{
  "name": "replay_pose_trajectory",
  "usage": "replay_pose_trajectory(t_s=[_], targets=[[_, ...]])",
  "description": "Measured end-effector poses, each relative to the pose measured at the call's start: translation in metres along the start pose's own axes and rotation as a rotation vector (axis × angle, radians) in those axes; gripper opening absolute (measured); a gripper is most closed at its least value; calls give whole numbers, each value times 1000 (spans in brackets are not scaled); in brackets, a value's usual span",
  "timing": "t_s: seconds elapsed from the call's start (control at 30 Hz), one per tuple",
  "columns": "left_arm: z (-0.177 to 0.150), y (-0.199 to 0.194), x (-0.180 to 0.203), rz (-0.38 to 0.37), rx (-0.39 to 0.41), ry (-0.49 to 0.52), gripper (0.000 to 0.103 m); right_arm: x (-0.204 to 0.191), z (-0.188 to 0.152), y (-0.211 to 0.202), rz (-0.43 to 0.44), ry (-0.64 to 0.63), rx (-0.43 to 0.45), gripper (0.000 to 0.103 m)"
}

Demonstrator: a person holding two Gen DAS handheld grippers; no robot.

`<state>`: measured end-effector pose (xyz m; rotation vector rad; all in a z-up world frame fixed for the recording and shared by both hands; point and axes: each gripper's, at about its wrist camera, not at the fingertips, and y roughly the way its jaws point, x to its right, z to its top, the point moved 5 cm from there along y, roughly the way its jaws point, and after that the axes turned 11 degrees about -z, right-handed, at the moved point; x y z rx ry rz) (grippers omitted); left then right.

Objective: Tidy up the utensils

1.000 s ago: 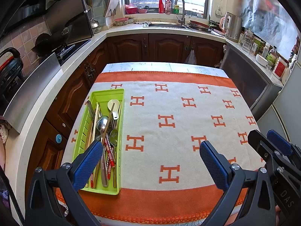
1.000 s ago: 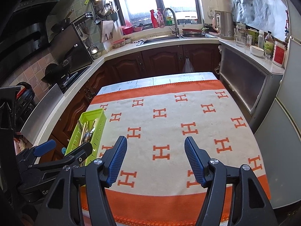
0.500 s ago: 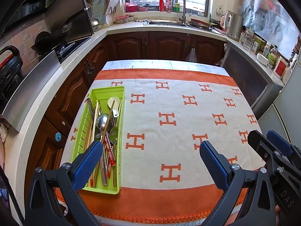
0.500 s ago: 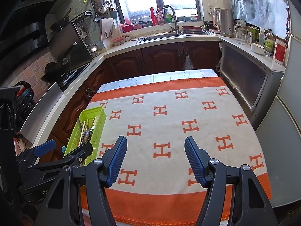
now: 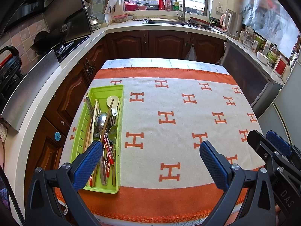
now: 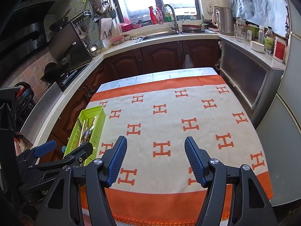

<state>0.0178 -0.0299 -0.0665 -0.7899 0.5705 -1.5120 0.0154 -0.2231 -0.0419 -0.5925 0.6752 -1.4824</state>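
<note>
Almost nothing has changed in the last second. Both views have only slid a tiny bit, and the green tray (image 5: 102,94) sits at the same left edge of the table, on the orange and white cloth (image 5: 169,122). The spoons, chopsticks and other utensils (image 5: 105,128) lie in the tray all mixed up, as they did a moment ago. No utensil lies out on the cloth. So the scene fits two stories: the utensils may be waiting to be sorted, or they may have all been gathered into the tray. I cannot tell which.

The left gripper (image 5: 150,162) hangs above the near edge of the table with its fingers spread wide. It holds nothing and touches nothing, though one finger (image 5: 86,163) looks close over the tray; how high is hard to judge. The right gripper (image 6: 155,161) is spread wide too, empty, over the bare cloth.
</note>
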Motion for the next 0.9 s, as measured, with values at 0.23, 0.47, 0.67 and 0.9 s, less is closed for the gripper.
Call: replay_pose_trajectory(t_s=[0.23, 0.47, 0.67, 0.9], targets=[[-5, 3, 1, -6, -5, 1, 102, -1, 0, 1, 1, 0, -1, 65], [-6, 3, 2, -5, -6, 1, 102, 0, 2, 1, 3, 0, -1, 65], [-6, 4, 3, -4, -7, 1, 102, 1, 2, 1, 3, 0, -2, 65], [-7, 5, 4, -5, -13, 1, 102, 2, 1, 5, 4, 3, -6, 66]])
